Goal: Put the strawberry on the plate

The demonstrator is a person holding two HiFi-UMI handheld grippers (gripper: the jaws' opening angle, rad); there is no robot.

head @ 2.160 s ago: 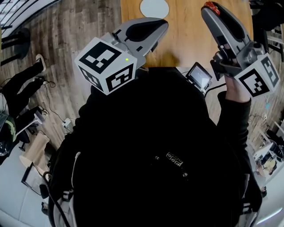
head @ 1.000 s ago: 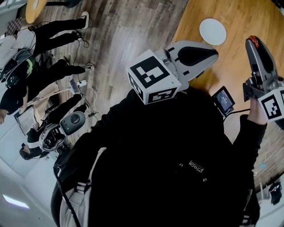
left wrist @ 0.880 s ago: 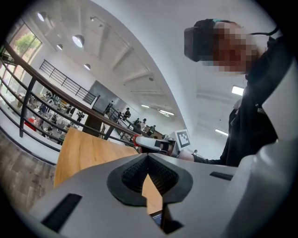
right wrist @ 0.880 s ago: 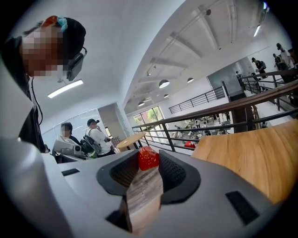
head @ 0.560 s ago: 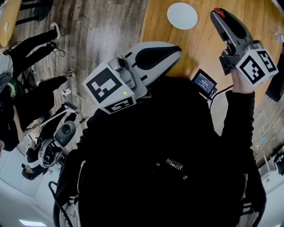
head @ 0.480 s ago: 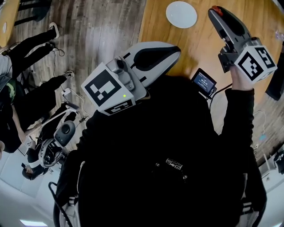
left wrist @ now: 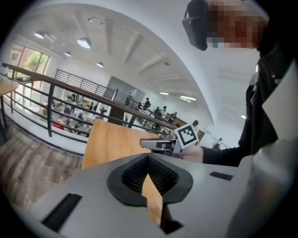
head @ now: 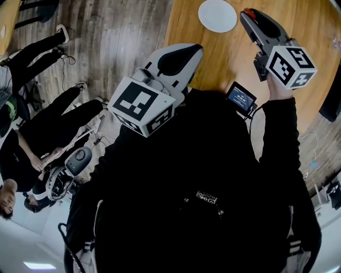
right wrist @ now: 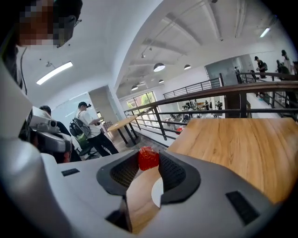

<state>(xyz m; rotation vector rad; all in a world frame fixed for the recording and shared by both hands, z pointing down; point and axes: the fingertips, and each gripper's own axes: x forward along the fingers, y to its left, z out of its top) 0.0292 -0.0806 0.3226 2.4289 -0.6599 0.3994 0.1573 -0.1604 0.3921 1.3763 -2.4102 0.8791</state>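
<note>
- Black jacket (head: 197, 176) of the person fills the lower part of the head view; a small lit screen (head: 241, 97) sits at its upper edge, a cable running from it.
- Left gripper (head: 187, 52) is raised in front of the chest, its marker cube (head: 143, 105) nearest the camera. In its own view the ribbed pads are pressed together at the tips with nothing between them — only a wedge of table shows through the gap lower down.
- Right gripper (head: 249, 13) is held farther out by a hand (head: 275, 89) under its marker cube (head: 290, 65). Its jaws are pinching the red strawberry (right wrist: 148, 158) at the very tips.
- White plate (head: 217, 15) lies on the wooden table (head: 224, 58), just left of the right gripper's tips in the head view; the strawberry is in the jaws, not on the plate. A sliver of that plate shows through the jaw gap under the strawberry in the right gripper view.
- Grey plank floor (head: 117, 37) spreads beyond the table's left edge — bystanders (head: 37, 133) stand and sit there.
</note>
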